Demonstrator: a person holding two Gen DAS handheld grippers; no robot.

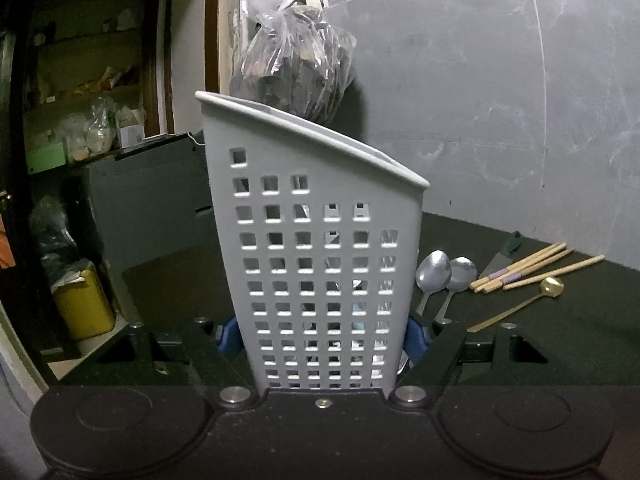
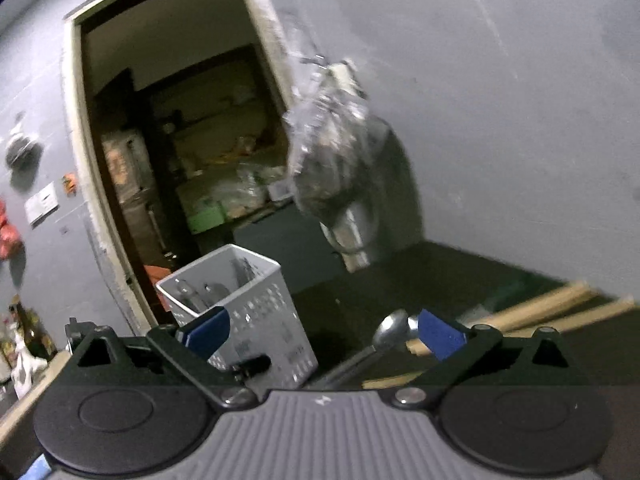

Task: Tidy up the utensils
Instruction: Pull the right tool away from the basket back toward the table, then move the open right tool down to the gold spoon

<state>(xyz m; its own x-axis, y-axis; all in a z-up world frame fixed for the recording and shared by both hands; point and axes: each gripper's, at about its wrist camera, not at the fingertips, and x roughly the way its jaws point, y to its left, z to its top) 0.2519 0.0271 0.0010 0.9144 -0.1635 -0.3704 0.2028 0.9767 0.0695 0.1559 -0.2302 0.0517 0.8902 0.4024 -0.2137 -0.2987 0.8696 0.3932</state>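
Observation:
A grey perforated utensil holder (image 1: 320, 264) stands upright between the blue pads of my left gripper (image 1: 324, 334), which is shut on its lower sides. To its right on the dark table lie two silver spoons (image 1: 434, 276), several wooden chopsticks (image 1: 532, 268), a gold spoon (image 1: 550, 288) and a knife with a dark handle (image 1: 502, 254). In the right wrist view the holder (image 2: 256, 316) shows utensils inside. My right gripper (image 2: 324, 332) is open above the table, with a silver spoon (image 2: 394, 332) lying between its fingers and chopsticks (image 2: 560, 308) beyond.
A plastic bag (image 1: 296, 68) hangs on the grey wall behind the holder. An open doorway (image 2: 180, 160) with cluttered shelves lies to the left. A yellow bin (image 1: 84, 308) stands on the floor left of the table.

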